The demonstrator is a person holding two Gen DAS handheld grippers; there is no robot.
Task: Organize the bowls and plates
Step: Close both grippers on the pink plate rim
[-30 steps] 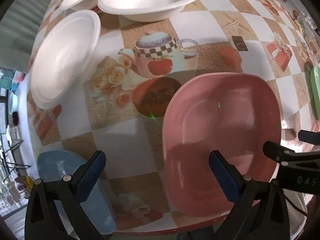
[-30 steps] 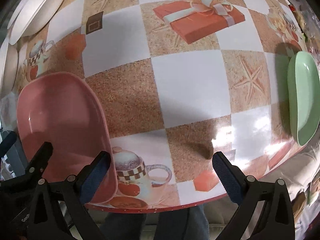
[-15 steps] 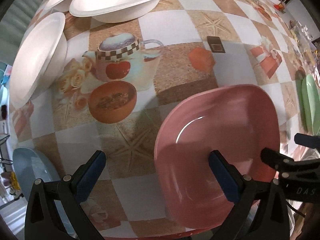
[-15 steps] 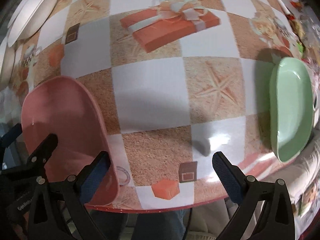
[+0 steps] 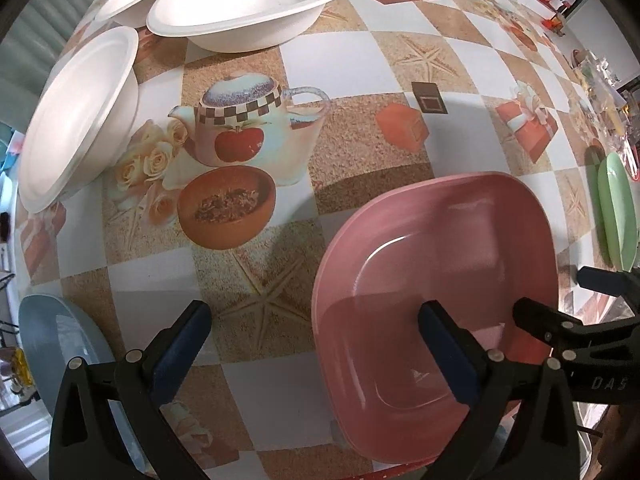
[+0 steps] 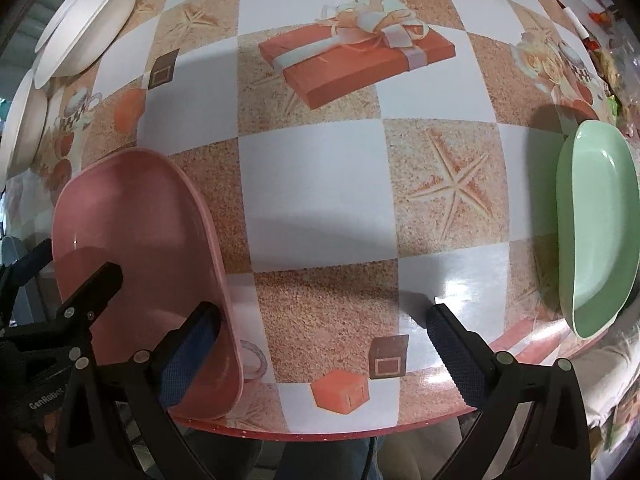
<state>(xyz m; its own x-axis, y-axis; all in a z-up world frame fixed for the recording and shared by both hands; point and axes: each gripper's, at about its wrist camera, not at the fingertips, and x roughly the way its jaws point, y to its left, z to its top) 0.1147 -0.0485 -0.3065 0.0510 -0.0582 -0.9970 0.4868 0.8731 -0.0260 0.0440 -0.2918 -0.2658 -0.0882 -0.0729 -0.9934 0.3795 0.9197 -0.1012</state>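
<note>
The left tool [image 5: 316,344] stands wide open over the near edge of the worktop [image 5: 352,60], holding nothing — its left finger hangs above a printed starfish and its right finger above the bowl of the pink plate [image 5: 436,264]. That pink plate lies flat at the near edge, right of centre in the left wrist view. A blue plate [image 5: 60,344] sits at the near left corner, partly hidden behind the tool's frame. Three white bowls are at the far left: one tilted bowl [image 5: 76,120] leaning on its side, a large white bowl [image 5: 248,4] upright behind it, and another white bowl [image 5: 132,0] just beyond, its rim overlapped by the large one.

The right tool [image 6: 320,340] is also spread wide and empty; its left finger overlaps the pink plate's near right rim in the picture — touching or not, I cannot tell. A green plate [image 6: 600,232] lies at the right edge, well apart from the pink one.
</note>
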